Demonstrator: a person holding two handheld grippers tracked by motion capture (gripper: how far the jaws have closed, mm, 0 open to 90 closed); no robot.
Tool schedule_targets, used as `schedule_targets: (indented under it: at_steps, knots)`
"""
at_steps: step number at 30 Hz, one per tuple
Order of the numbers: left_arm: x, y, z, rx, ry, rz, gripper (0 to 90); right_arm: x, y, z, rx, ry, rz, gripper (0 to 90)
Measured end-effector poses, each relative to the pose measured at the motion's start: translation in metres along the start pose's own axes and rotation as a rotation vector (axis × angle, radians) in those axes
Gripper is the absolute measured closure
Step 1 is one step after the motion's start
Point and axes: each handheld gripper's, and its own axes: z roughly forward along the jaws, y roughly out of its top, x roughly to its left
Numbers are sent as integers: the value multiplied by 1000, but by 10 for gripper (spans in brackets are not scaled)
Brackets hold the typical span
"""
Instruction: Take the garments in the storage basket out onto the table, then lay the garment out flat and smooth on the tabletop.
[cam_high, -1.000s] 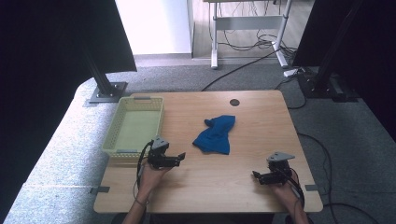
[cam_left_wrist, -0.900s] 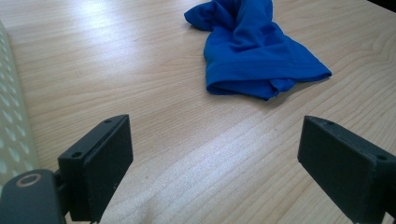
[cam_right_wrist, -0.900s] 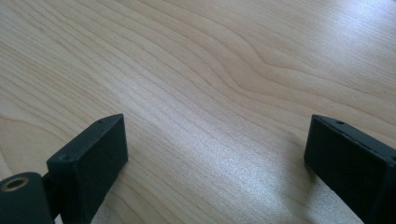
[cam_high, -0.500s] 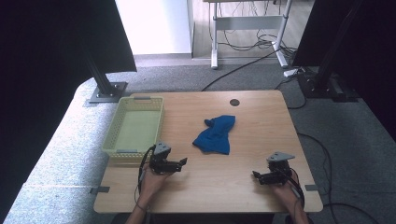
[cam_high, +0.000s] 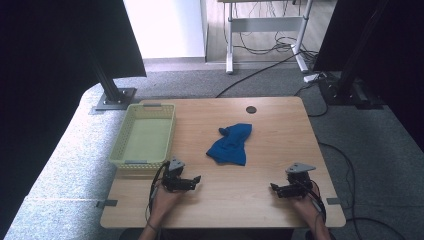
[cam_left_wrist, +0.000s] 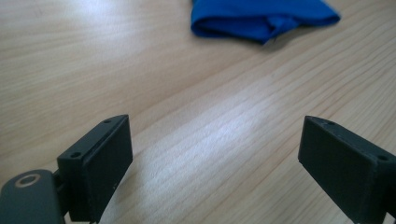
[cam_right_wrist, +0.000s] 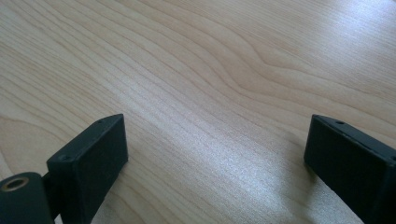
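The approach to the blue cloth (cam_high: 229, 144) appears to be under way. Both the left hand-held gripper (cam_high: 195, 179) and the right hand-held gripper (cam_high: 274, 188) are held wide apart and empty, near the cloth. Next, a reach onto its near edge seems called for.

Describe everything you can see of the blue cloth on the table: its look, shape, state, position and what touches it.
The blue cloth is a plain, bright blue piece of soft fabric, crumpled and loosely folded into an irregular heap with rounded folds. It lies flat on the wooden table, roughly at its middle, to the right of the yellow basket and apart from it. Only the tabletop touches it. The left tongs point toward it, open, with a stretch of bare wood between; in the left gripper view its near folded edge shows.
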Motion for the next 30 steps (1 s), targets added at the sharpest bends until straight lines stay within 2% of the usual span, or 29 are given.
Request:
schedule_targets:
  at_steps: [6,17,30]
  knots:
    - [-3,-4,6,39,26,19,96,0,0,0,0,0,0,58]
    - [-6,-3,8,64,71,52,73,0,0,0,0,1,0,57]
    - [-5,-3,9,78,76,52,20,0,0,0,1,3,-2,52]
